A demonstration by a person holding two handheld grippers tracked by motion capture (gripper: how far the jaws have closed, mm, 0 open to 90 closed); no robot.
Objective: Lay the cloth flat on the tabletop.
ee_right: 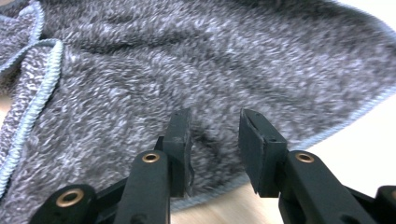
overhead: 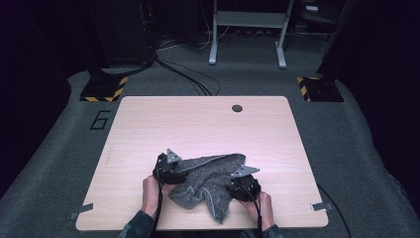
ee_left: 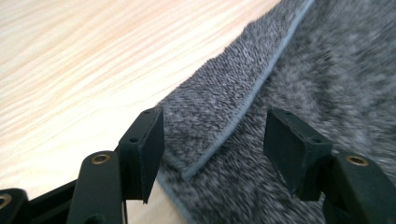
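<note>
Your left gripper (ee_left: 212, 140) has its jaws apart, astride a folded hem of the crumpled grey fleece cloth with pale blue edging (overhead: 210, 181), pads not yet pressing, probably lined up to pinch that edge. The cloth lies near the front of the pale wooden table (overhead: 148, 124), long axis slanting from front-centre toward back-right (roughly). Your right gripper (ee_right: 215, 144) hovers with jaws narrowly parted over the pile, gripping nothing.

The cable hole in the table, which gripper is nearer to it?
Right. The hole lies far up the table; the right gripper sits almost straight below it, the left gripper farther off to the side.
</note>
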